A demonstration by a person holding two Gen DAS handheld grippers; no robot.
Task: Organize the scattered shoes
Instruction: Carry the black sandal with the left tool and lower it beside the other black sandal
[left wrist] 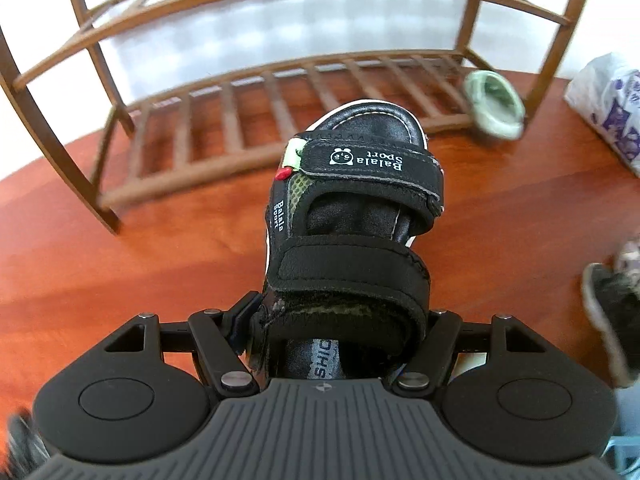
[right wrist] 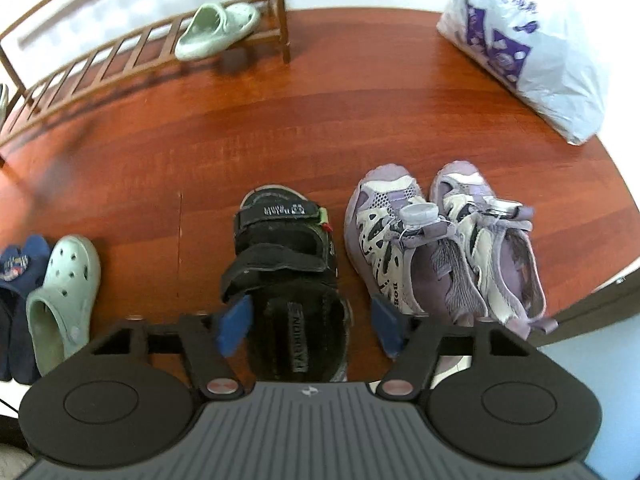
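**A:** Black velcro sandal (left wrist: 352, 216) is clamped in the left gripper (left wrist: 340, 320), jaws clenched on its heel end, toe pointing away. It's up off the red-brown wood floor (left wrist: 140, 260), and past its toe stands the wooden shoe rack (left wrist: 280, 92), with a mint clog (left wrist: 494, 110) at the right end of the bottom shelf

**B:** And the right gripper (right wrist: 308, 326)?

**A:** Its blue pads (right wrist: 236, 326) sit either side of the heel of the other black sandal (right wrist: 286, 276), which is flat on the floor. Left pad looks right up against the strap, right pad has a sliver of floor showing, so I can't tell if it's actually gripping

**B:** What's around it?

**A:** Just right of the jaws, a pair of lilac sneakers (right wrist: 440, 248) side by side. Off to the left, another mint clog (right wrist: 64, 296) next to a navy slipper (right wrist: 20, 280). Far ahead on the right, a white plastic bag (right wrist: 528, 48)
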